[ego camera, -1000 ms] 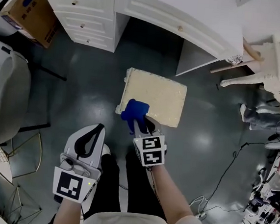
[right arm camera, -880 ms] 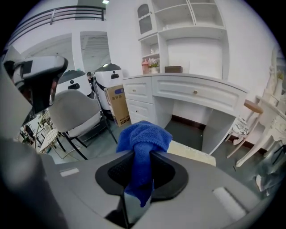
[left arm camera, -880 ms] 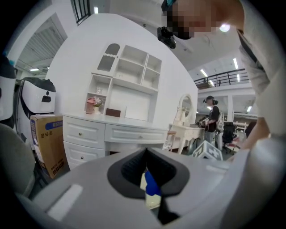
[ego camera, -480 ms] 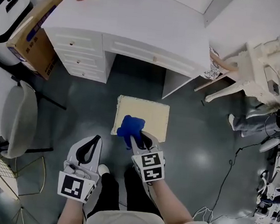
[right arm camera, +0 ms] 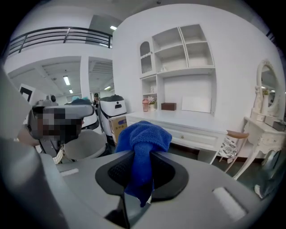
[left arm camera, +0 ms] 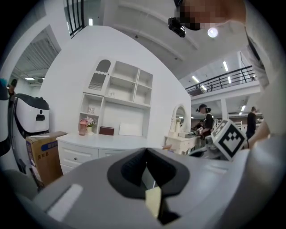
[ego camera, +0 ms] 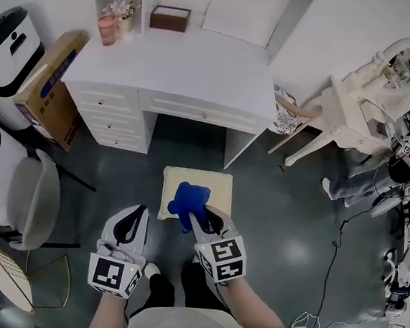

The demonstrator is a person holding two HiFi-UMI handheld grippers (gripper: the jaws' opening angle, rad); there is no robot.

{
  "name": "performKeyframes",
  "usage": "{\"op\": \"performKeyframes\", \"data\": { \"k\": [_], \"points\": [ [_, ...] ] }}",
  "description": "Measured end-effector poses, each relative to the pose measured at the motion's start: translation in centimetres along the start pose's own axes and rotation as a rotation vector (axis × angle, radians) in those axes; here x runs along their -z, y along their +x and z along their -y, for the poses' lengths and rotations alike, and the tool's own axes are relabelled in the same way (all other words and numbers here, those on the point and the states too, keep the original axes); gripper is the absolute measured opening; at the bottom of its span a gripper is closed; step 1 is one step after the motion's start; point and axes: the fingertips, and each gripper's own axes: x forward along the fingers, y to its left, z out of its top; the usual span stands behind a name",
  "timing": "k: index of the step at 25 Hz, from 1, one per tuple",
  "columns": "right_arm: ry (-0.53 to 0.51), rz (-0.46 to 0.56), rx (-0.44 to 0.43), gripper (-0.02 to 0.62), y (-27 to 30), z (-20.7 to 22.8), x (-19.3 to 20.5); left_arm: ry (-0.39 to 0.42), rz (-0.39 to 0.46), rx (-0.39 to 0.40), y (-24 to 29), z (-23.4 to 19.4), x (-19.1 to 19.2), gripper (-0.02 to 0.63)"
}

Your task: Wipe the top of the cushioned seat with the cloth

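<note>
The cream cushioned seat (ego camera: 217,185) lies on the dark floor in front of the white desk. My right gripper (ego camera: 198,220) hangs over its near edge, shut on the blue cloth (ego camera: 187,200). In the right gripper view the cloth (right arm camera: 144,138) bunches above my right gripper (right arm camera: 142,156) and a tail hangs down between its pads. My left gripper (ego camera: 140,211) is held to the left of the seat, over the floor, shut and with nothing in it. In the left gripper view my left gripper (left arm camera: 146,154) has its tips together, and a sliver of the seat (left arm camera: 153,202) shows below them.
A white desk with drawers (ego camera: 192,72) stands beyond the seat. A cardboard box (ego camera: 50,87) and a grey chair (ego camera: 32,197) are at the left. A white vanity table (ego camera: 362,110), a person's legs (ego camera: 372,184) and a floor cable (ego camera: 334,244) are at the right.
Both grippers have risen, and the seat now looks smaller and farther below. The blue cloth has stayed pinched in the right gripper. More of the desk top has come into view.
</note>
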Motion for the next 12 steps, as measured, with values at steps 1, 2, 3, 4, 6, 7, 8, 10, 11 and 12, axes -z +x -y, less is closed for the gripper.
{"op": "performKeyframes", "data": {
  "k": [1,2,3,4,6,7,8,10,11,12],
  "points": [
    [0.002,0.016,0.003,0.091,-0.8,-0.1,-0.6,0.004,0.003,0.005,-0.2,0.3,-0.5,0.0],
    [0.003,0.031,0.006,0.091,-1.6,-0.1,-1.3,0.011,0.006,0.011,-0.3,0.6,-0.9,0.0],
    [0.002,0.046,0.011,0.091,-2.4,-0.1,-1.9,0.018,0.009,0.018,-0.5,1.0,-1.4,0.0],
    [-0.001,0.062,0.016,0.091,-3.1,-0.1,-2.5,0.023,0.013,0.026,-0.6,1.3,-1.9,0.0],
    [-0.01,0.094,0.029,0.091,-4.5,-0.1,-3.7,0.026,0.024,0.041,-0.9,1.8,-2.9,0.0],
    [-0.013,0.108,0.034,0.091,-5.2,-0.1,-4.2,0.029,0.029,0.047,-1.1,2.0,-3.3,0.0],
    [-0.017,0.122,0.038,0.091,-5.9,-0.2,-4.6,0.034,0.033,0.051,-1.4,2.2,-3.6,0.0],
    [-0.025,0.151,0.045,0.091,-7.5,-0.3,-5.3,0.038,0.046,0.059,-1.9,2.8,-4.4,0.0],
    [-0.029,0.168,0.048,0.091,-8.3,-0.3,-5.8,0.036,0.056,0.063,-2.1,3.1,-5.0,0.0],
    [-0.033,0.186,0.05,0.091,-9.2,-0.3,-6.2,0.032,0.068,0.068,-2.3,3.4,-5.7,0.0]
  ]
}}
